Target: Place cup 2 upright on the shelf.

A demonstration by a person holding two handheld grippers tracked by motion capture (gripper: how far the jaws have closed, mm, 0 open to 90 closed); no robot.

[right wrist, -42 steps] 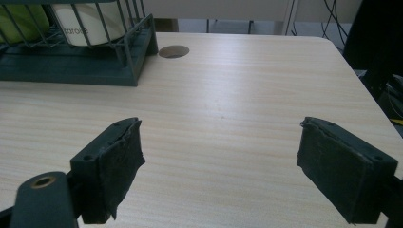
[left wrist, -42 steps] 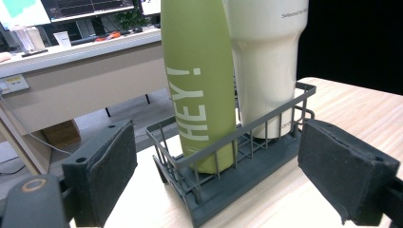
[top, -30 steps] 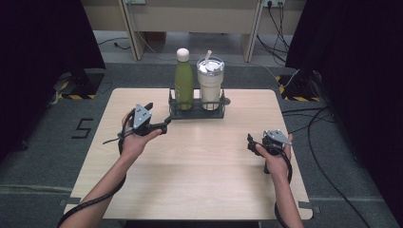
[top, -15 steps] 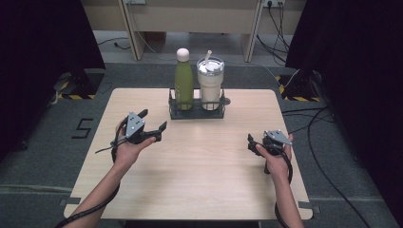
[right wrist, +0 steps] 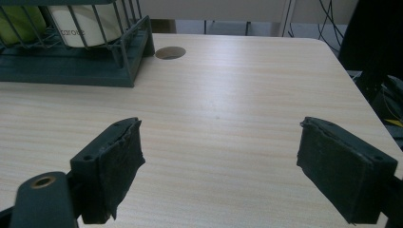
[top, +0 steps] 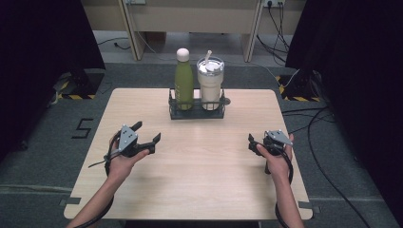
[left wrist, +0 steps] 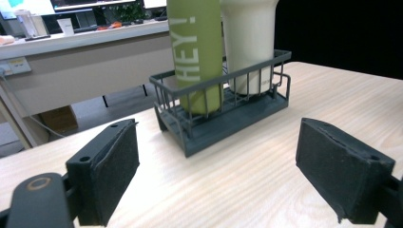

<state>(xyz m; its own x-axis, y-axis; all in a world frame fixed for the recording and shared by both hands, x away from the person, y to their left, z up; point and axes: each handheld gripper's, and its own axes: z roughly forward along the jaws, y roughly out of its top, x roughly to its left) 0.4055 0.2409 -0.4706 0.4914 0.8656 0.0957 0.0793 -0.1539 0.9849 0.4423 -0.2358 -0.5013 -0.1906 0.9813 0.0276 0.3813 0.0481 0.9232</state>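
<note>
Both your left gripper (top: 151, 134) and right gripper (top: 251, 142) stand released, empty. The green bottle (top: 183, 81), top centre in the rack (top: 197, 113), looks rigid, slick, probably heavy; grasp mid-body.

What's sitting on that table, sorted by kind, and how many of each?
Green bottle: 1
White tumbler with lid and straw: 1
Dark wire rack holding both: 1
Hand-held grippers, left and right, both with fingers apart and empty: 2
Total: 5
</note>
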